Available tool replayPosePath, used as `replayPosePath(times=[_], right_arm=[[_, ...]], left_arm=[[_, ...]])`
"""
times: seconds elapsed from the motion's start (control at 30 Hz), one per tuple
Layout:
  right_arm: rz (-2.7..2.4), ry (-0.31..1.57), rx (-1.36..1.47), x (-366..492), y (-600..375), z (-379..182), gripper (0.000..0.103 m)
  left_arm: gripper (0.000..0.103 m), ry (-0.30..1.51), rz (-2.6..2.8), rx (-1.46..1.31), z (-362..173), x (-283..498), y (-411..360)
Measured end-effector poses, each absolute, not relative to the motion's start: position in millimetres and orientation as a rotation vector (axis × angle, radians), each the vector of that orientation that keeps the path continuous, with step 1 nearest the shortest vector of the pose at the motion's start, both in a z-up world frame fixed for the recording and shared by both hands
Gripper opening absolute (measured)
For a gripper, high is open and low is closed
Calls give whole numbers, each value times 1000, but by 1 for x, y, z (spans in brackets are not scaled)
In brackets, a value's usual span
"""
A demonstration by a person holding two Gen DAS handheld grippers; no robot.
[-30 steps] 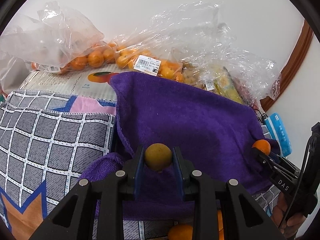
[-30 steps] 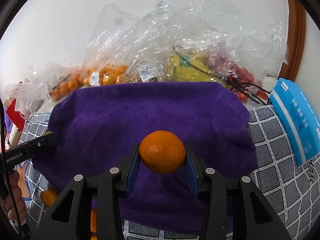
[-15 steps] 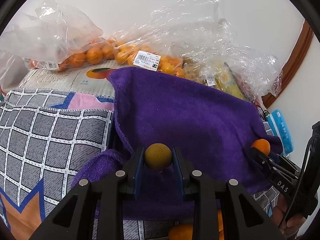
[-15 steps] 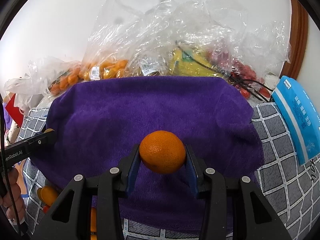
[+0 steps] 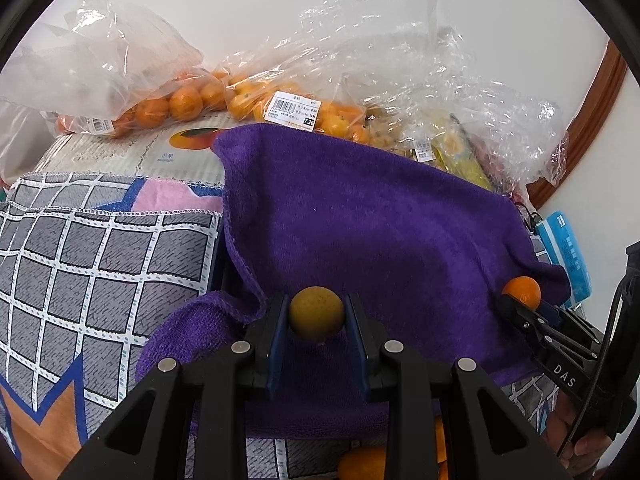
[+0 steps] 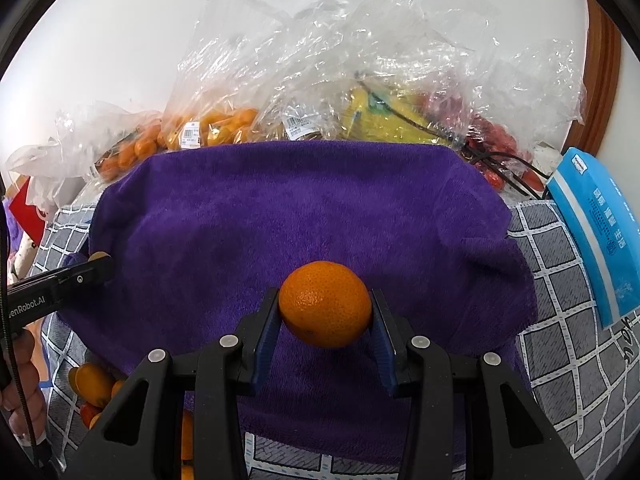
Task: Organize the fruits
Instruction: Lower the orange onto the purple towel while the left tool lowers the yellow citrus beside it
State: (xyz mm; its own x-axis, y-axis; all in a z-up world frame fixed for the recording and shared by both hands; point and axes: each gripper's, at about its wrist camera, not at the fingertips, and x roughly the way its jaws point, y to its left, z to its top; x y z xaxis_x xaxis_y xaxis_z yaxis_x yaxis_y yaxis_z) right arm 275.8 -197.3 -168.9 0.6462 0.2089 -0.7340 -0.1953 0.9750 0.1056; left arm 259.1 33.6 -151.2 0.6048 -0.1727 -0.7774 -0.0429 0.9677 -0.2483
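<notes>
My left gripper is shut on a small yellow-brown round fruit, held above the near left part of a purple towel. My right gripper is shut on a bright orange tangerine above the near middle of the same purple towel. In the left wrist view the right gripper shows at the right edge with the tangerine. In the right wrist view the left gripper pokes in from the left, a sliver of its fruit showing at its tip.
Clear plastic bags of oranges and other fruit pile against the white wall behind the towel. A checked cloth lies left, a blue packet right. Loose tangerines sit below the towel's near edge. A hand grips the left tool.
</notes>
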Motion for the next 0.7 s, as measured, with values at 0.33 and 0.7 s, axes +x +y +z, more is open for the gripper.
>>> replayPosePath(times=[0.33, 0.7], right_arm=[[230, 843, 11, 277, -197, -170, 43], [230, 848, 0, 277, -195, -173, 43]], left_arm=[[27, 929, -76, -250, -152, 259, 34], [27, 935, -75, -242, -153, 261, 32]])
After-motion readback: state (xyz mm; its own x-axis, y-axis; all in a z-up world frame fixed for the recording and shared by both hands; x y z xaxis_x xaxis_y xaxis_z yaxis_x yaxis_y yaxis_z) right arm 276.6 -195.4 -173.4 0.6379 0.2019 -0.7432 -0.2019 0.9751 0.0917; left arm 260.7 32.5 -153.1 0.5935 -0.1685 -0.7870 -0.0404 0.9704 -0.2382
